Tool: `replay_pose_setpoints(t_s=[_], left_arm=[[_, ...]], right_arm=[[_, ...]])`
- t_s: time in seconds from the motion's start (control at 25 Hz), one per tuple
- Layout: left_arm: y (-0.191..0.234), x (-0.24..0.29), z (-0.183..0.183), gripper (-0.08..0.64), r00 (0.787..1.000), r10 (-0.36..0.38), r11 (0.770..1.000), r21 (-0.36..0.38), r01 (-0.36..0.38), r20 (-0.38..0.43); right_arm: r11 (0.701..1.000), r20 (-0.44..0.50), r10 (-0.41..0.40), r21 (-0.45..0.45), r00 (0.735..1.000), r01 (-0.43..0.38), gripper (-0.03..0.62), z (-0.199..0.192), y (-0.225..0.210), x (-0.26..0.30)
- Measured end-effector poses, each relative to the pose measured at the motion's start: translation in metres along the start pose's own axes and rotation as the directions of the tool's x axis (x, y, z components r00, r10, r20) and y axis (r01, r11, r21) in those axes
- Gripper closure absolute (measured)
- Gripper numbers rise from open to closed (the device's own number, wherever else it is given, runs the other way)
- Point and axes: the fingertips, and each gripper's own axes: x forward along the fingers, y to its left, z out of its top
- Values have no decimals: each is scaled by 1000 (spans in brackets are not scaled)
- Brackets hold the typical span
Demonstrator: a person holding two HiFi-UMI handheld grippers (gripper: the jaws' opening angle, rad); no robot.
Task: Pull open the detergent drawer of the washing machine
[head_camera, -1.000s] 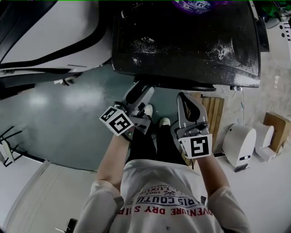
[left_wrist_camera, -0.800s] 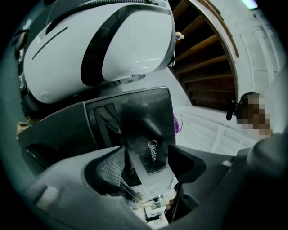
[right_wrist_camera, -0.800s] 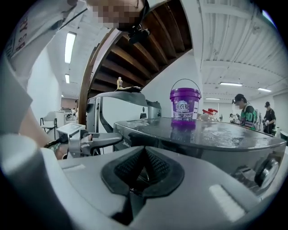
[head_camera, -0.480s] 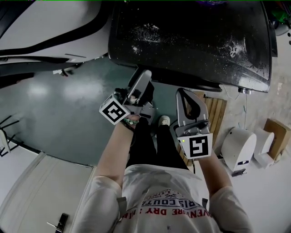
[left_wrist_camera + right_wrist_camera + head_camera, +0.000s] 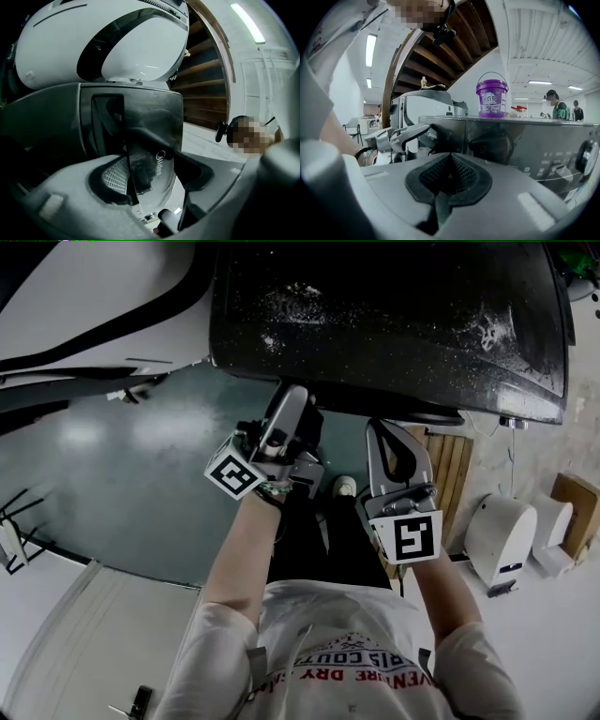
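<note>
Left gripper view: my left tool (image 5: 154, 163) seems spread around the detergent drawer (image 5: 150, 138) at the washing machine (image 5: 394, 324) top corner, and it has just been closing. My right tool (image 5: 449, 180) is pressed together, empty. If I pull before it pinches, it could slip off.

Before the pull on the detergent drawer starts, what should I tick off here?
1. Left gripper at drawer: ok, the drawer front stands between its jaws.
2. Grip made: not ok. The jaws have just been closing but are apart, not pressing on it.
3. Drawer shut: ok, looks flush with the machine front.
4. Right gripper out of the way: ok. It is shut, empty and held back.
5. Bucket clear of drawer: ok, it stands on the machine top.
</note>
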Motion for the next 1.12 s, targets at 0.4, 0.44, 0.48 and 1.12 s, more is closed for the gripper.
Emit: replay_pose_setpoints(t_s=[0.4, 0.44, 0.48, 1.12], left_arm=[[5, -5, 0, 293, 999, 6, 999, 52, -3, -42], [5, -5, 0, 295, 999, 2, 998, 55, 0, -45], [4, -6, 0, 298, 999, -3, 998, 58, 6, -46], [-24, -59, -25, 307, 999, -27, 999, 47, 29, -38]], right_arm=[[997, 34, -50, -57, 998, 52, 592, 0, -2, -6], [997, 33, -56, -55, 998, 58, 592, -1, -3, -8], [997, 33, -59, -54, 998, 61, 592, -2, -4, -10], [997, 61, -63, -45, 996, 66, 592, -15, 10, -49]])
